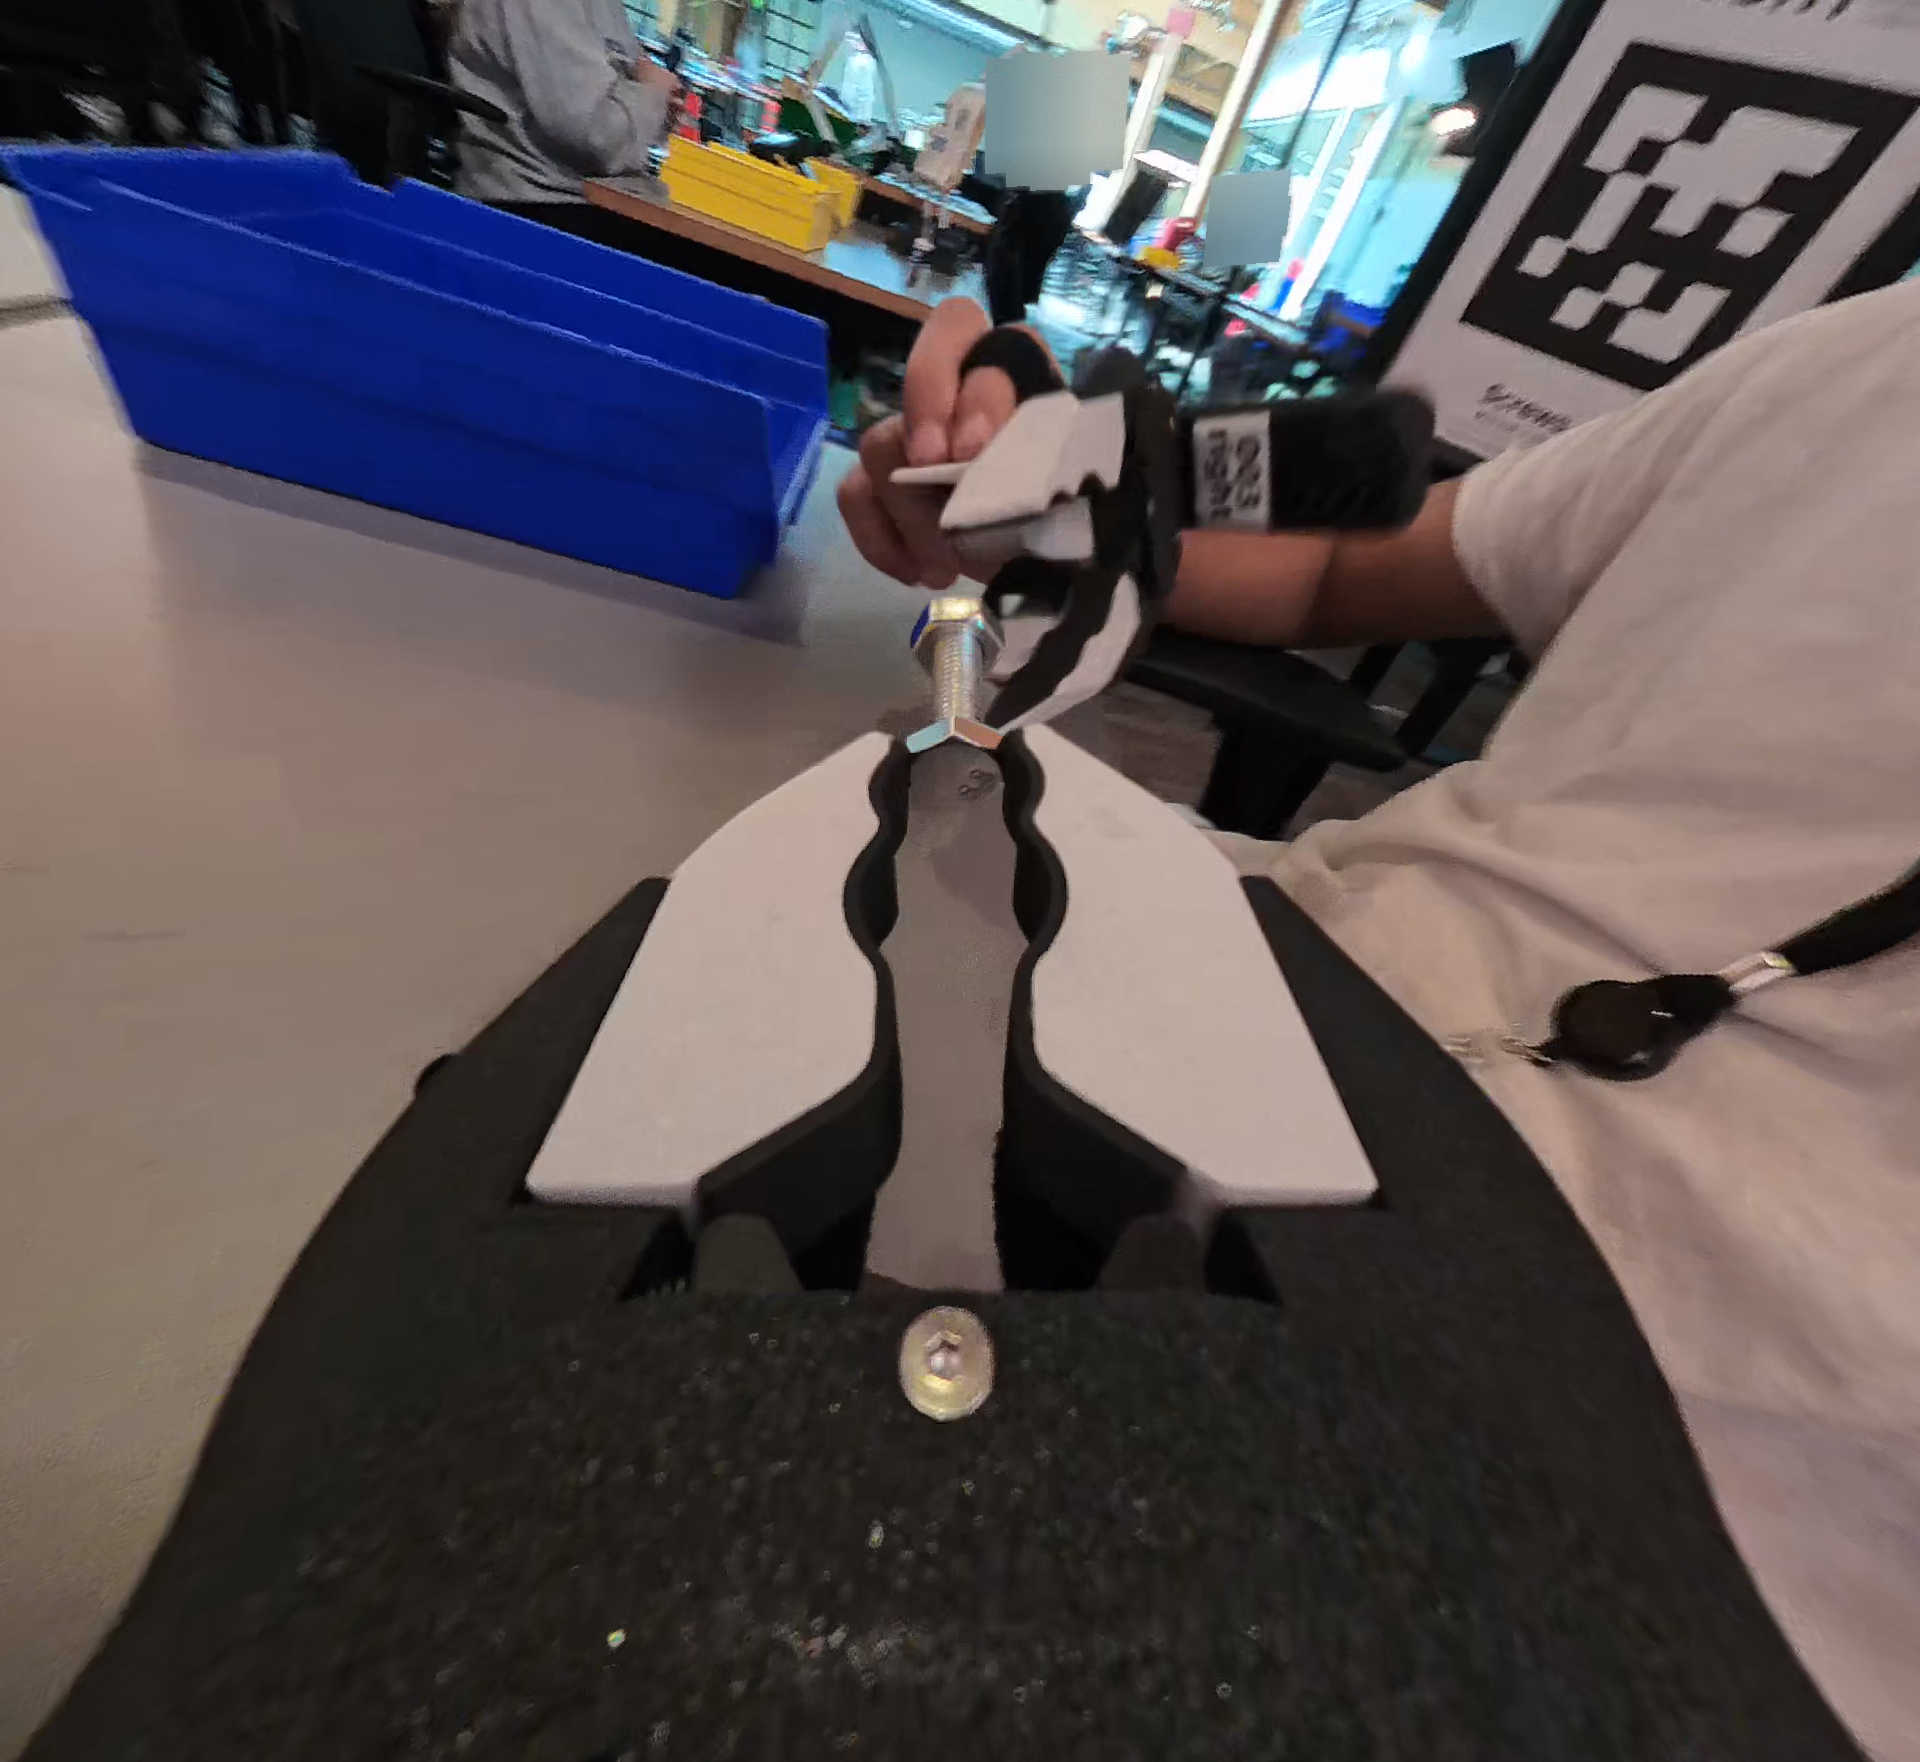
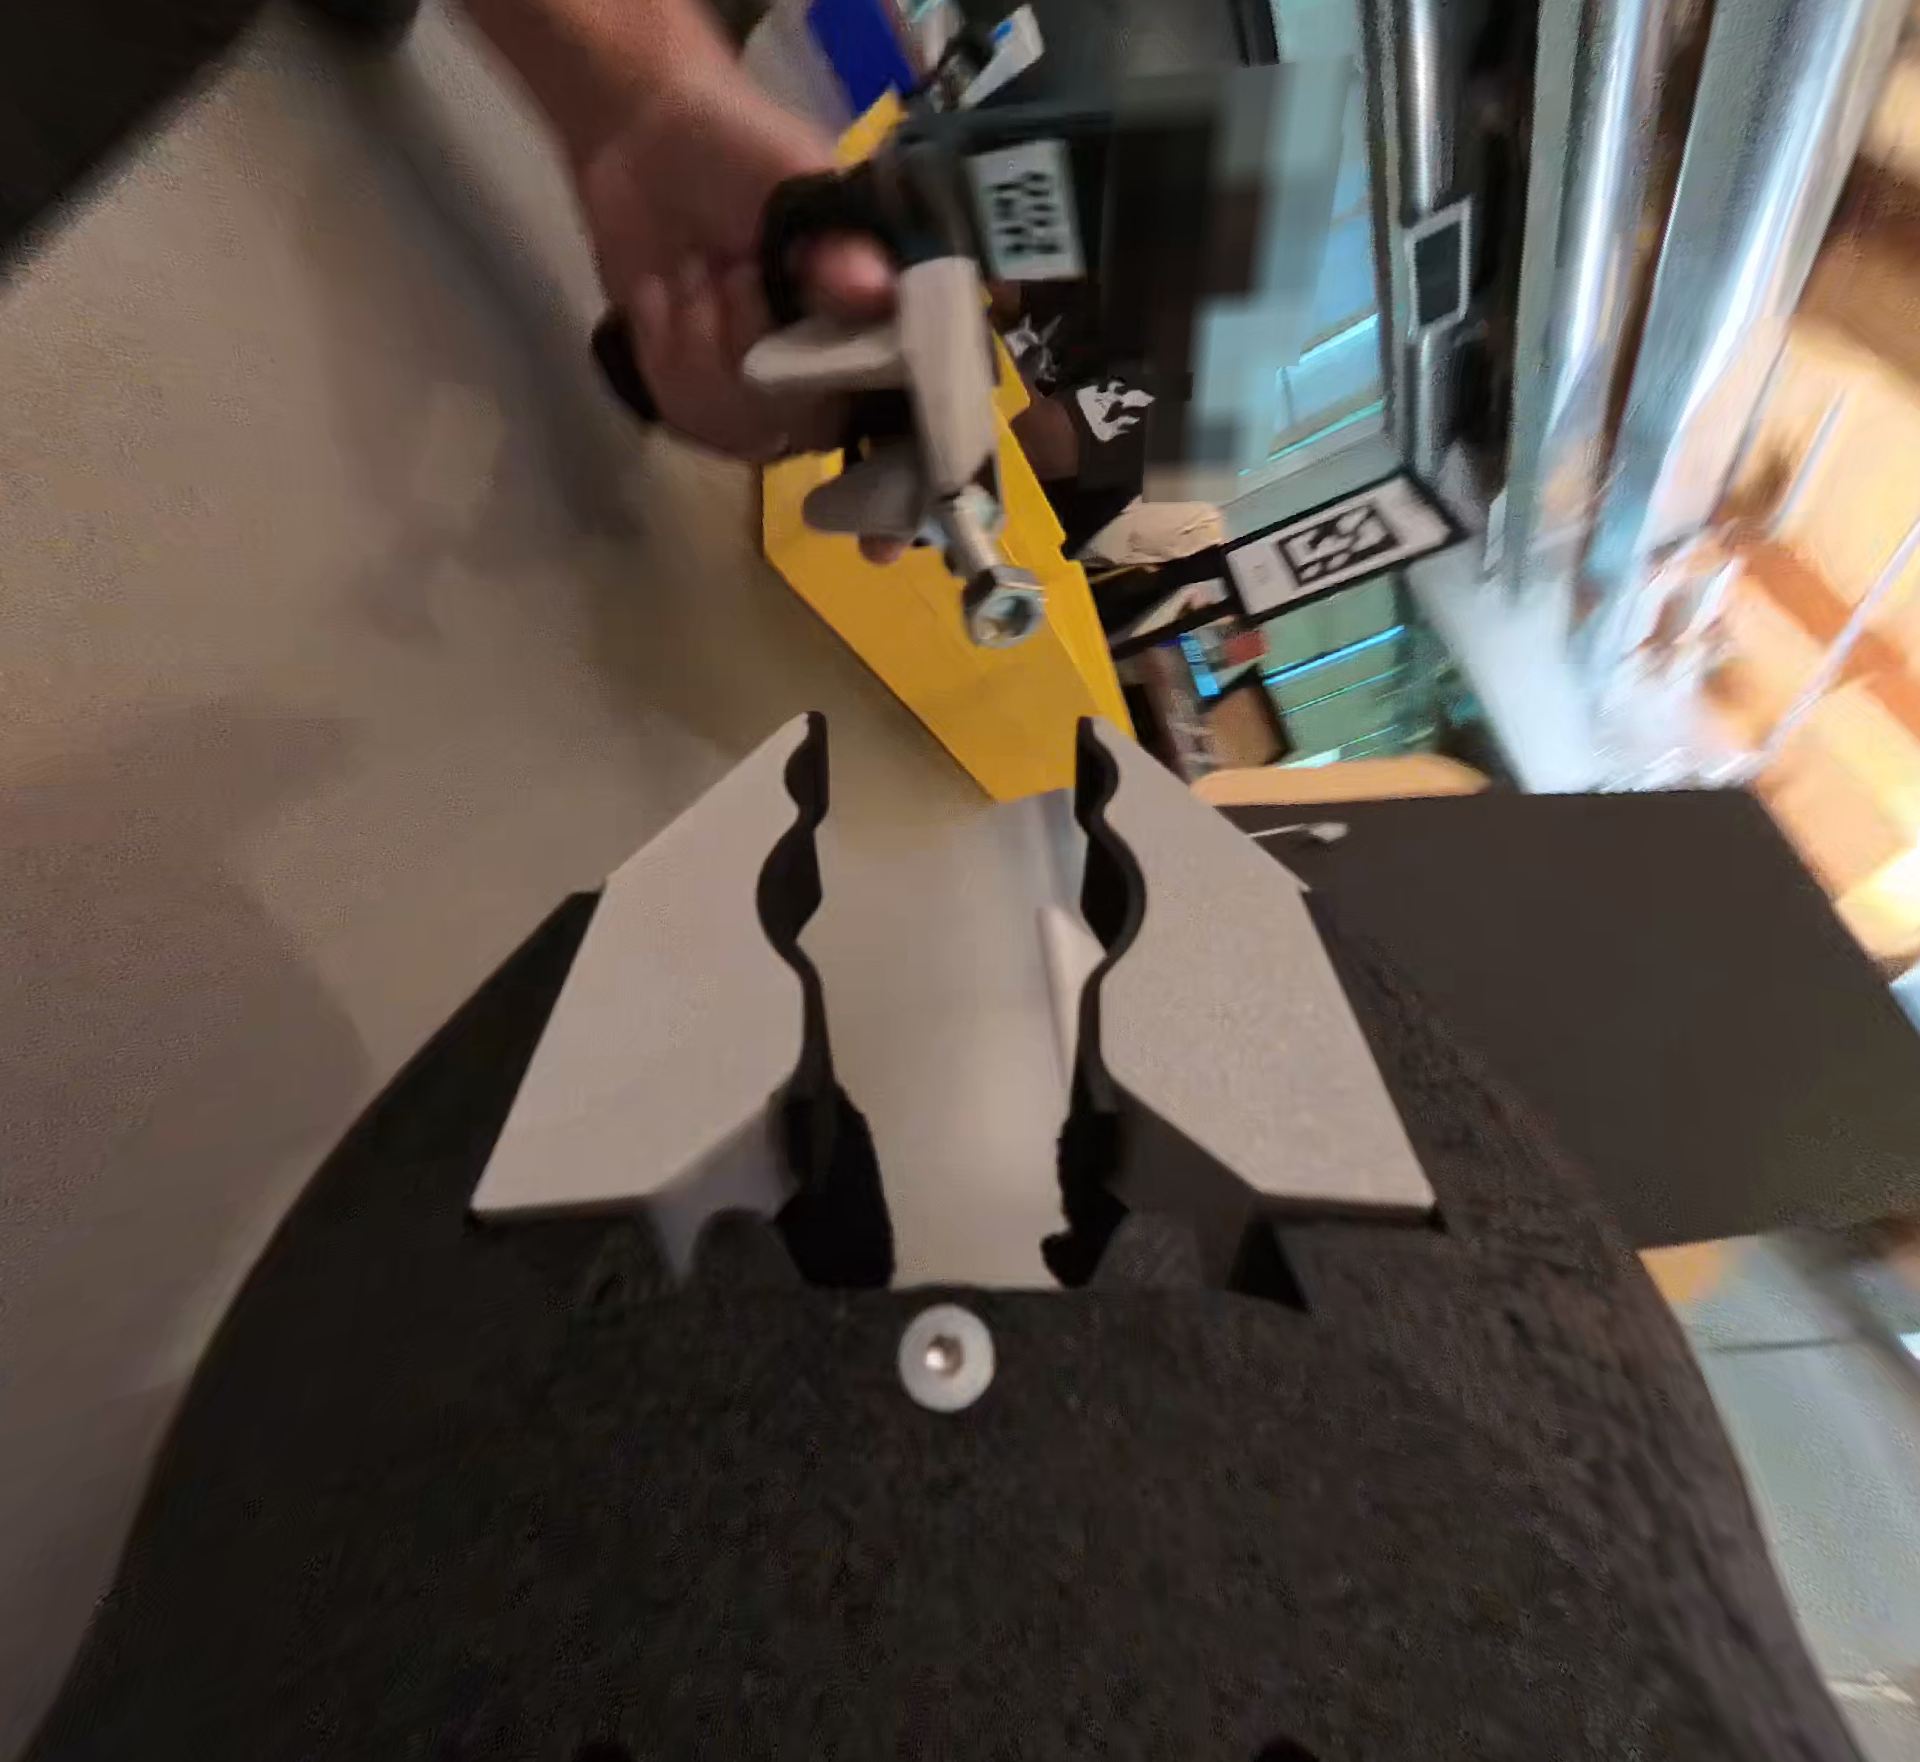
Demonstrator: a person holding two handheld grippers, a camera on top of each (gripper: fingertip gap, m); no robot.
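Centrally, the left gripper [image 1: 954, 744] clamps the hexagonal head of a silver threaded steel bolt [image 1: 954, 673], pads pressing both flanks; a silver hexagonal nut [image 1: 958, 623] sits at the shank's far end, toward twelve o'clock; the right gripper [image 2: 948, 725], jaws spread wide and empty, stands just beside that nut; blue plastic bin [image 1: 436, 362] at ten o'clock.

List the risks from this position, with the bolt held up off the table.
1. The left gripper clamps the silver bolt only by its hex head at the fingertips; a knock might tip it out.
2. The open right gripper has a finger beside the nut, so it may bump the bolt.
3. A dropped bolt could roll across the table.
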